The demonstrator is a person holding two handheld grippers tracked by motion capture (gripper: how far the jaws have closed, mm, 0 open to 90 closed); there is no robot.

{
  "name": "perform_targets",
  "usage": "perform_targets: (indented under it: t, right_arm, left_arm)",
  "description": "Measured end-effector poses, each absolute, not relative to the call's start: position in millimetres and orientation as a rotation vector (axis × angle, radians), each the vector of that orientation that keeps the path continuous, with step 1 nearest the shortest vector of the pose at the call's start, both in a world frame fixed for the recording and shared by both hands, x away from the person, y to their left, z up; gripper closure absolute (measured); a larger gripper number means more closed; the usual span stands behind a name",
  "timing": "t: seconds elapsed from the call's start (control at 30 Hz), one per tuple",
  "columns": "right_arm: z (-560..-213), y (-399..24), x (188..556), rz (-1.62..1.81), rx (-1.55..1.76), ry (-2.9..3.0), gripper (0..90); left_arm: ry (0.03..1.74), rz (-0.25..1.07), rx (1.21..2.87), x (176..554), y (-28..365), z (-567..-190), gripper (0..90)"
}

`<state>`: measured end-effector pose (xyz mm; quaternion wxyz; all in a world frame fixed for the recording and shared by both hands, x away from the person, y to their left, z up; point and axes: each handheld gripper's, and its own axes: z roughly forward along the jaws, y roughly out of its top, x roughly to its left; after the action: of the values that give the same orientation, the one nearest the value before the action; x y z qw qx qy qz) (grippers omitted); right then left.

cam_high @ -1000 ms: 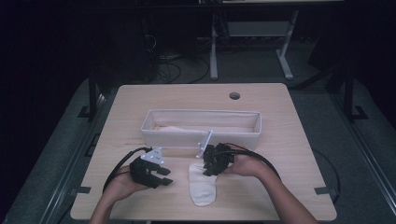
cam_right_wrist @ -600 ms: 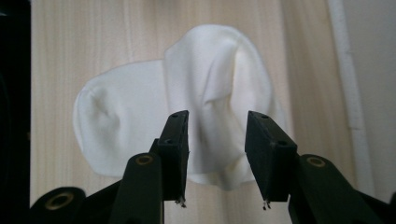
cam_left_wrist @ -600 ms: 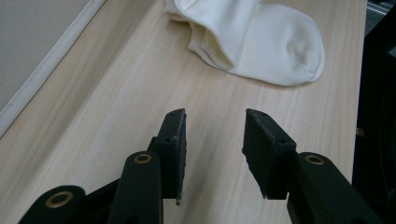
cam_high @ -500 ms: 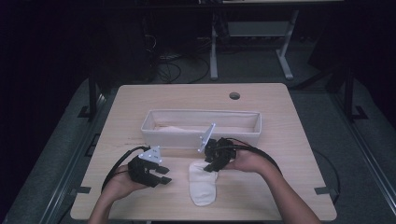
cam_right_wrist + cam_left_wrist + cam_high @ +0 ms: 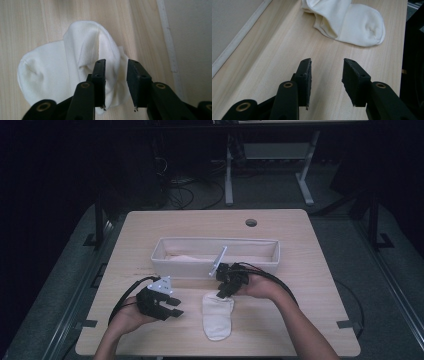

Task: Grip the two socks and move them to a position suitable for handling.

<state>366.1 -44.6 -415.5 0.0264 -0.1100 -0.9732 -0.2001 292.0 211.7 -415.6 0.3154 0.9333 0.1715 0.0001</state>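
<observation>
Sock [image 5: 217, 316] lies on the near table [image 5: 300, 320], soft, light and floppy. Right hand-held gripper [image 5: 116, 85] has just been closing around its open end, a good spot to pinch. Left hand-held gripper [image 5: 327, 82] waits released.

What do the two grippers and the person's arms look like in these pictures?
Both the left gripper and the right gripper are black, with flat ridged pads and brass-coloured rivets at the jaw joints. Each carries a grey three-cornered plate on top and trails a black cable. The forearms show no sleeves.
</observation>
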Motion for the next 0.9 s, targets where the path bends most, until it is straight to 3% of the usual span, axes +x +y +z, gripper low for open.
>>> perform_targets:
  t: [0.33,0.4,0.5,0.7,0.8,0.9]
  right_arm:
    - [-419.2,-43.3,367.9,-0.580,-0.346,-3.011,87.3]
    - [-418.8,-44.7,368.5,-0.592,-0.349,-3.002,86.2]
    - [-418.5,-46.5,369.3,-0.613,-0.370,-2.955,74.7]
    - [-420.3,-43.7,372.0,-0.619,-0.382,-2.959,66.6]
    - [-424.8,-42.2,373.6,-0.595,-0.393,-2.940,67.7]
    - [-426.1,-41.3,373.3,-0.587,-0.385,-2.943,78.6]
  left_arm:
    - [0.454,0.003,2.458,292.3,212.6,-415.7,58.9]
    - [0.455,0.002,2.457,292.4,212.7,-415.8,58.9]
    - [0.447,0.006,2.455,291.6,212.1,-414.4,58.9]
    - [0.452,0.004,2.460,292.2,211.5,-415.3,58.9]
    - [0.449,0.004,2.458,291.4,210.9,-414.9,58.9]
    - [0.446,0.006,2.459,291.6,211.4,-414.7,58.9]
